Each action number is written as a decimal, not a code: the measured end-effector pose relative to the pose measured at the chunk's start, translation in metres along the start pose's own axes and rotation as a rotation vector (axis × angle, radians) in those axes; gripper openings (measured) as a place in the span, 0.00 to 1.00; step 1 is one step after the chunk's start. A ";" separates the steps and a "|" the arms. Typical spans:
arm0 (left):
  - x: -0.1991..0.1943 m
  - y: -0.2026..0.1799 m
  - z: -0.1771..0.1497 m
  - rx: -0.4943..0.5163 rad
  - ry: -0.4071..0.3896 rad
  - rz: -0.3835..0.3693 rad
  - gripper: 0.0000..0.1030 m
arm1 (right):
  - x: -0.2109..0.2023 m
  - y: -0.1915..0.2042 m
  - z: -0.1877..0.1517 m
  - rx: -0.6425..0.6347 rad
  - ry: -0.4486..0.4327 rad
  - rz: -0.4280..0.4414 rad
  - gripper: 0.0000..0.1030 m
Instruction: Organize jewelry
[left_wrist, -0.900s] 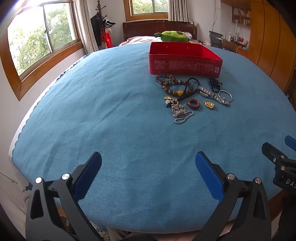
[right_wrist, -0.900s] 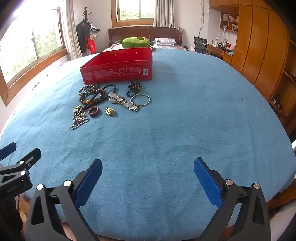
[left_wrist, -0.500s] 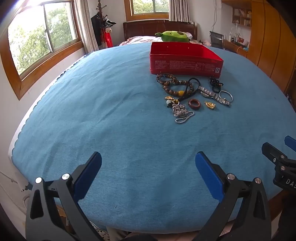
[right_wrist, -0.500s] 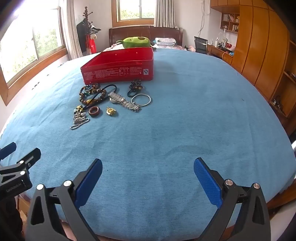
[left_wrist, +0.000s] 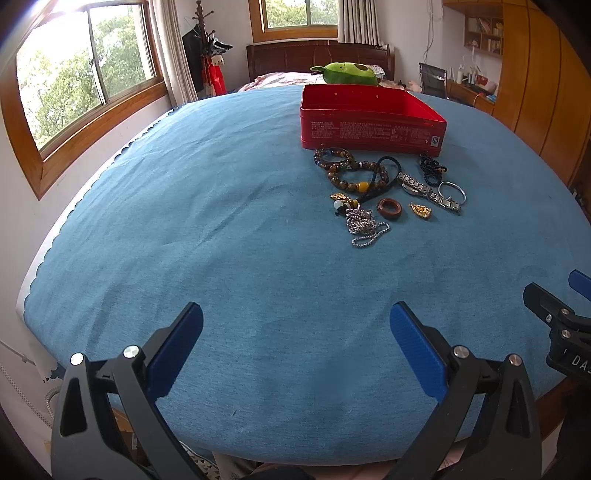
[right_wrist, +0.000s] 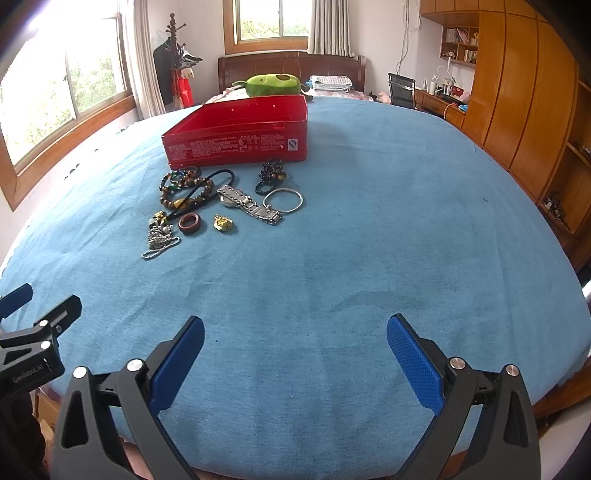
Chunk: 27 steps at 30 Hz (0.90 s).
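An open red tin box (left_wrist: 373, 120) (right_wrist: 240, 136) stands on the blue cloth. In front of it lies a cluster of jewelry: beaded bracelets (left_wrist: 351, 171) (right_wrist: 184, 190), a metal watch (left_wrist: 428, 192) (right_wrist: 249, 205), a silver bangle (left_wrist: 451, 192) (right_wrist: 283, 200), a brown ring (left_wrist: 389, 208) (right_wrist: 189, 223), a gold pendant (left_wrist: 421, 211) (right_wrist: 222, 223) and a silver chain (left_wrist: 364, 225) (right_wrist: 160, 240). My left gripper (left_wrist: 295, 332) is open and empty near the front edge, well short of the jewelry. My right gripper (right_wrist: 295, 343) is open and empty, to the right of the left one.
The blue cloth (left_wrist: 184, 221) covers a round table. A green plush toy (left_wrist: 345, 74) lies on a bed behind the box. A window wall is on the left and wooden cabinets (right_wrist: 524, 110) stand on the right.
Both views have crept slightly toward the jewelry; the jaws stay open and nothing on the table has moved.
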<state>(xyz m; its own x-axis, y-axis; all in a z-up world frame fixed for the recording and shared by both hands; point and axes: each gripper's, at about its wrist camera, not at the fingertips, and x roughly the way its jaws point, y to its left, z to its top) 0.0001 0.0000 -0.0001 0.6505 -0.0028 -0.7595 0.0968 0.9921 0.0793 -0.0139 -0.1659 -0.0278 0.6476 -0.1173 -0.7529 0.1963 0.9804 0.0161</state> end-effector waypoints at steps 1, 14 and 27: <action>0.000 0.000 0.000 -0.001 0.000 0.000 0.97 | 0.000 0.000 0.000 -0.001 -0.001 -0.001 0.96; 0.000 0.000 0.000 -0.001 -0.001 0.001 0.97 | 0.001 0.001 0.000 -0.001 0.000 0.001 0.96; 0.000 0.001 0.000 0.000 0.001 0.000 0.97 | 0.003 0.001 0.001 0.000 0.003 0.005 0.96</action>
<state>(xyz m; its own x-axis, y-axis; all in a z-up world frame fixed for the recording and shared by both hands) 0.0002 0.0009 -0.0002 0.6496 -0.0022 -0.7603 0.0964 0.9922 0.0795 -0.0111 -0.1649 -0.0291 0.6465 -0.1122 -0.7546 0.1935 0.9809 0.0200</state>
